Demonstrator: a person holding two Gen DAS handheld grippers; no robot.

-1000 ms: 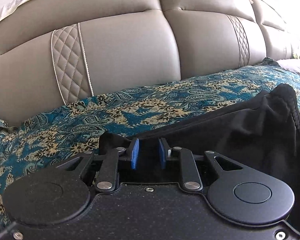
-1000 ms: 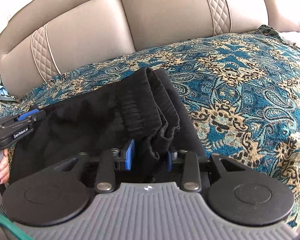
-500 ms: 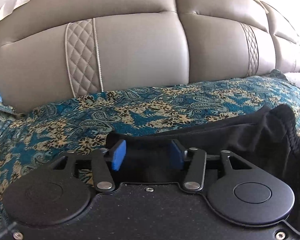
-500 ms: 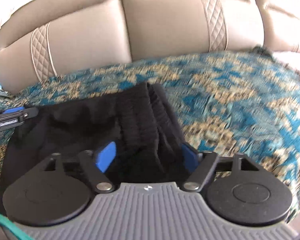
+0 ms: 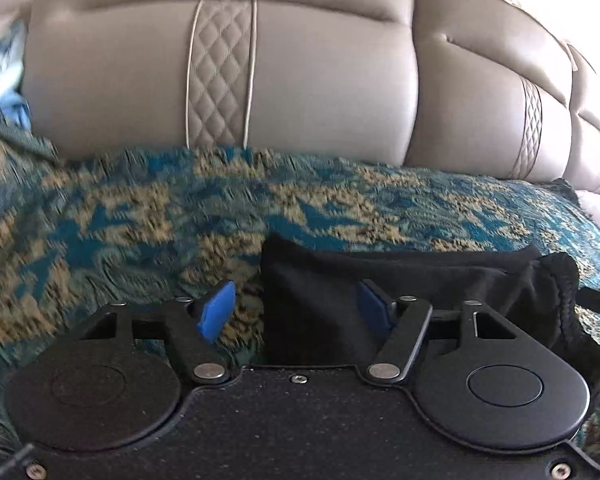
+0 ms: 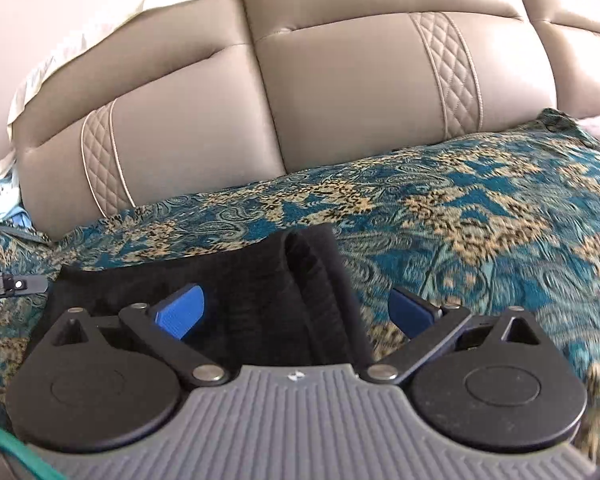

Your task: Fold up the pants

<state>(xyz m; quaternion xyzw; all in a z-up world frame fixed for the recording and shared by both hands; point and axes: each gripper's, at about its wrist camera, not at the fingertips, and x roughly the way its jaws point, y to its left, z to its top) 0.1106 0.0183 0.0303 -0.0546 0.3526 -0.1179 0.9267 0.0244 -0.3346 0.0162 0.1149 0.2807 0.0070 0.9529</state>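
Pants [image 6: 260, 292] lie folded; your left gripper [image 5: 296, 312] and right gripper [image 6: 296, 312] have just opened, holding nothing, so lift straight away without snagging cloth.

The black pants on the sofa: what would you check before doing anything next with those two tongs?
1. Left tongs let go: ok, jaws have just been opening, pads clear of the cloth.
2. Right tongs let go: ok, jaws have just opened wide, pads off the cloth.
3. Black pants resting on the patterned throw: ok.
4. Waistband lying flat: not ok, it stands bunched in a ridge.
5. Fold edges aligned: cannot tell, the tongs hide the near part.
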